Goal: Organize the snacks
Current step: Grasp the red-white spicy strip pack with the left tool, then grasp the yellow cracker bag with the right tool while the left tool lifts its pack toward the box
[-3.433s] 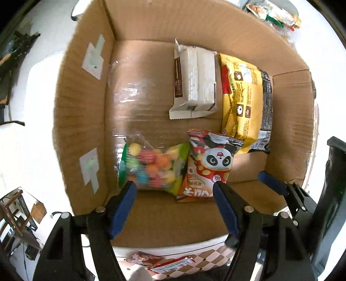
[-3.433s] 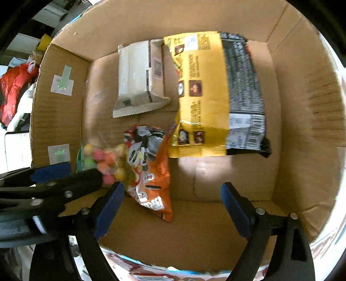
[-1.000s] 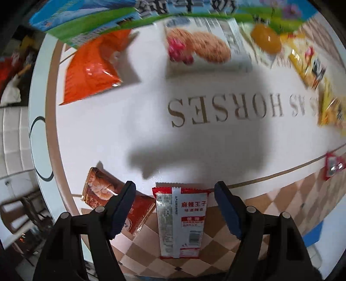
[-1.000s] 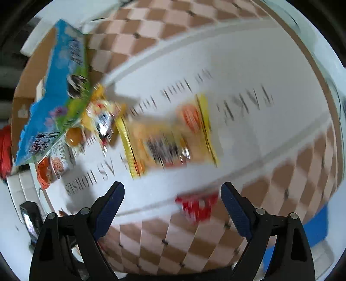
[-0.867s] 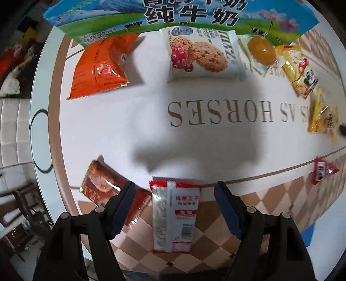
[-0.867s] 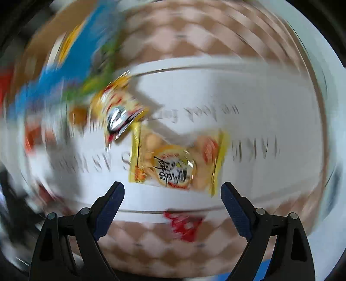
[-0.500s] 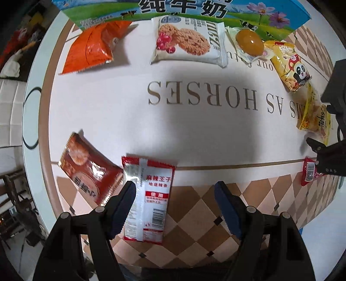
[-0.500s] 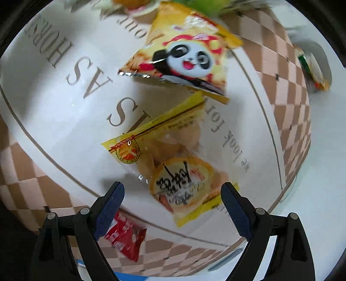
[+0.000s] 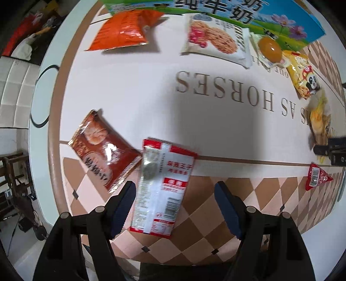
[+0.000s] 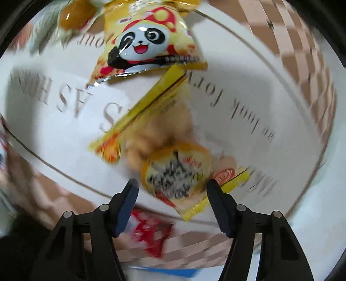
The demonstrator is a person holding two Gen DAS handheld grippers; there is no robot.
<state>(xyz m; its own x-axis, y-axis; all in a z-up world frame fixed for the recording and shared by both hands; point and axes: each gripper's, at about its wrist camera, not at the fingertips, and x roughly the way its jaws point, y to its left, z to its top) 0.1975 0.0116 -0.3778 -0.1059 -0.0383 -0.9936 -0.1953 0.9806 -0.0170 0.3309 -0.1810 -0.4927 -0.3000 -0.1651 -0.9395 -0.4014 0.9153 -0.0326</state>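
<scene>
My left gripper (image 9: 175, 190) is open over a red-and-white snack packet (image 9: 163, 186) that lies between its fingers on the table. A brown-red packet (image 9: 101, 144) lies just left of it. My right gripper (image 10: 172, 190) is open, its fingers either side of the lower end of a yellow snack bag (image 10: 173, 147). A yellow panda bag (image 10: 147, 45) lies just beyond it. The right gripper's tip shows at the right edge of the left wrist view (image 9: 330, 149), beside the yellow bag (image 9: 320, 123).
Further back lie an orange bag (image 9: 127, 30), a cookie packet (image 9: 214, 41), a jelly cup (image 9: 270, 47) and the blue-green printed carton wall (image 9: 216, 8). A small red packet (image 9: 315, 177) lies near the table edge, also in the right wrist view (image 10: 149, 235).
Both grippers left the cardboard box and came over the table. The left one dropped toward the red-and-white packet; the right one closed in on the yellow bag.
</scene>
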